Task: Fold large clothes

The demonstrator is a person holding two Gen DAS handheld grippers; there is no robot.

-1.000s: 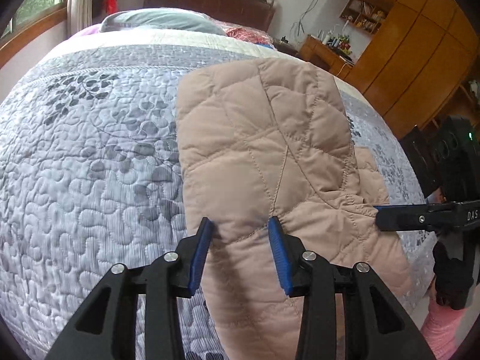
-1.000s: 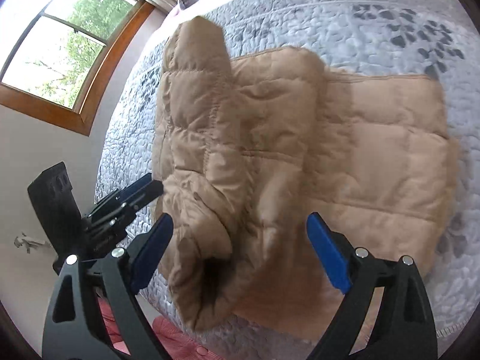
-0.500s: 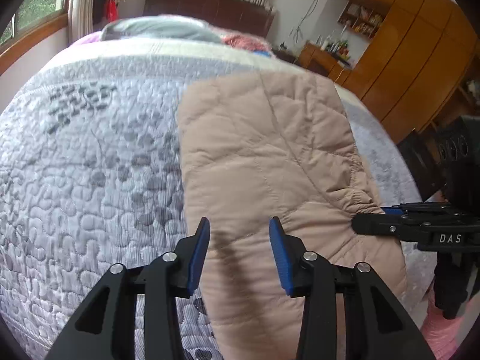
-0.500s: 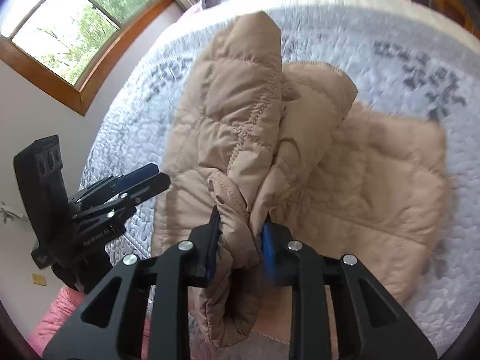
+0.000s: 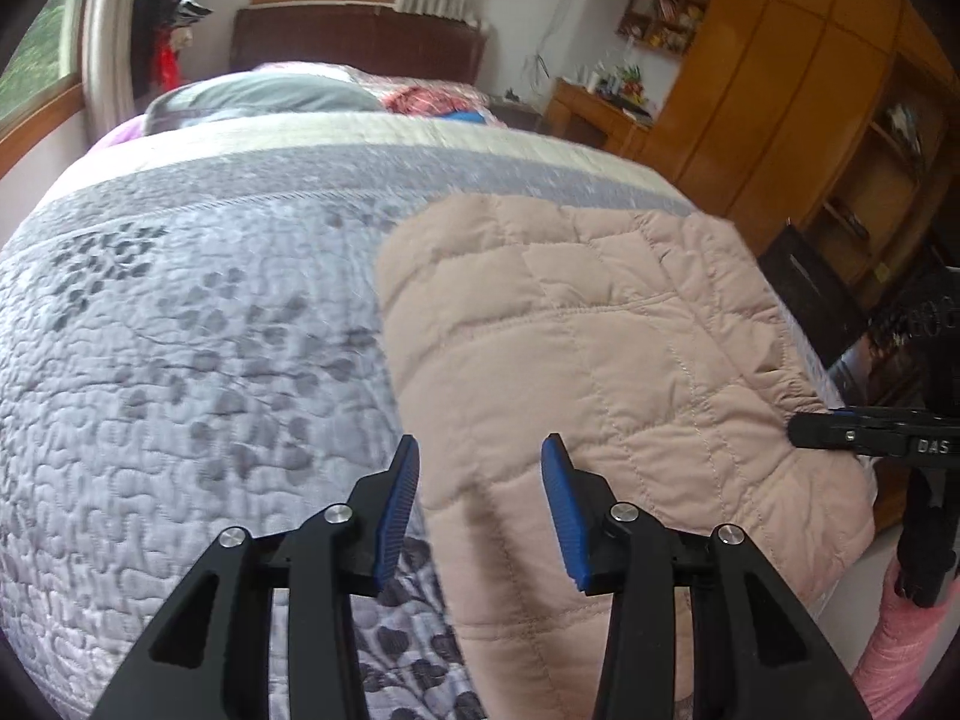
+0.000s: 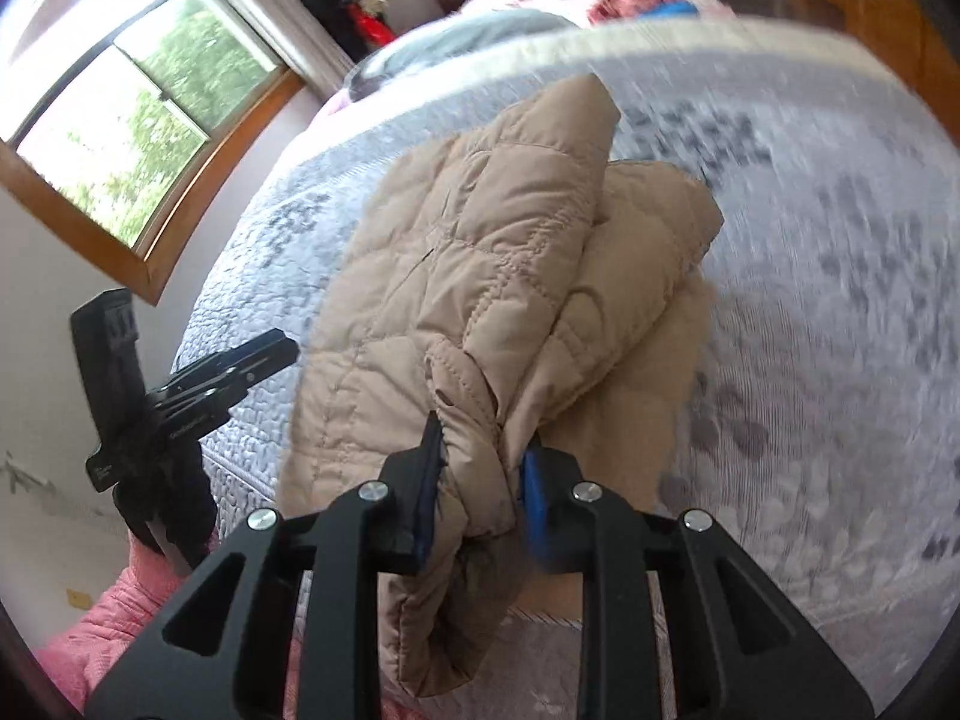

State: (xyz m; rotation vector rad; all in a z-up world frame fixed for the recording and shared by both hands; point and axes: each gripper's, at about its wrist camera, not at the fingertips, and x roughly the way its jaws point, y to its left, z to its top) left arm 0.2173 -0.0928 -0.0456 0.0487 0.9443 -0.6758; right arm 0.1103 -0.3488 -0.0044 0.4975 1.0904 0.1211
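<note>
The right claw (image 6: pixel 480 480) is clamping the jacket (image 5: pixel 600 348) sleeve; the left claw (image 5: pixel 480 504) is hovering apart, empty. Carrying the sleeve across the jacket, low and taut, is probably best.

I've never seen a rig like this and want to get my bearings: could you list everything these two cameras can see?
quilted jacket: one, tan, lying on the bed, its near edge lifted
bedspread: one, grey-lilac with a leaf print, covering the bed
pillow: one, grey, at the head of the bed
headboard: one, dark brown, behind the pillow
wardrobe: one, orange-brown wood, right of the bed
window: one, wood-framed, greenery outside
pink sleeve: one, under the left gripper
left gripper: black with blue pads, open, above the jacket's near edge
right gripper: black with blue pads, shut on a bunched jacket edge
</note>
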